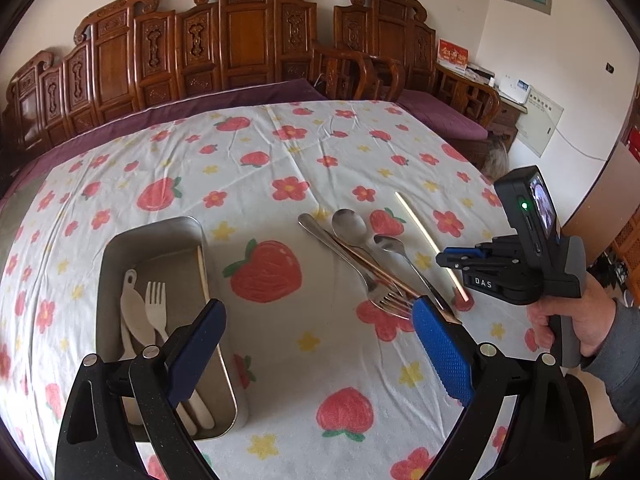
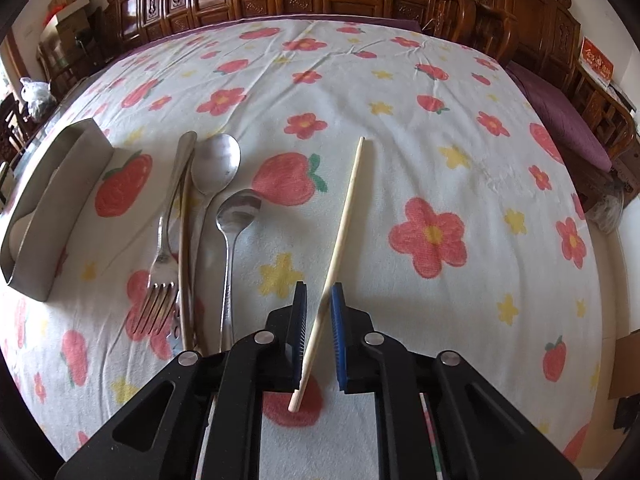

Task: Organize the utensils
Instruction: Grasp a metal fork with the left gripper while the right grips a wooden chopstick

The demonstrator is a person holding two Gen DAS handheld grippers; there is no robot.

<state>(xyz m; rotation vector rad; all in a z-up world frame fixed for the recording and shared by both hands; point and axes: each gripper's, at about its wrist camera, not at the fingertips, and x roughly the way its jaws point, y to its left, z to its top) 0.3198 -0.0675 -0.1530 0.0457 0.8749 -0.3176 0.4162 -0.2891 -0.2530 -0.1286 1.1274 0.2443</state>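
Observation:
A wooden chopstick (image 2: 340,240) lies on the strawberry cloth and passes between the fingers of my right gripper (image 2: 319,294), which is partly open around it without clamping it. It also shows in the left wrist view (image 1: 424,236), with the right gripper (image 1: 450,260) over its near end. A metal fork (image 1: 352,268), two metal spoons (image 1: 352,224) and a copper-coloured utensil lie in a bunch left of it. My left gripper (image 1: 316,320) is open and empty, above the cloth between the metal tray (image 1: 160,236) and the bunch. The tray holds a white fork (image 1: 156,304), a white spoon and a chopstick.
The table is covered by a white cloth with strawberries and flowers (image 1: 264,272). Carved wooden chairs (image 1: 240,40) and purple cushions stand along its far side. The tray also shows at the left in the right wrist view (image 2: 52,184).

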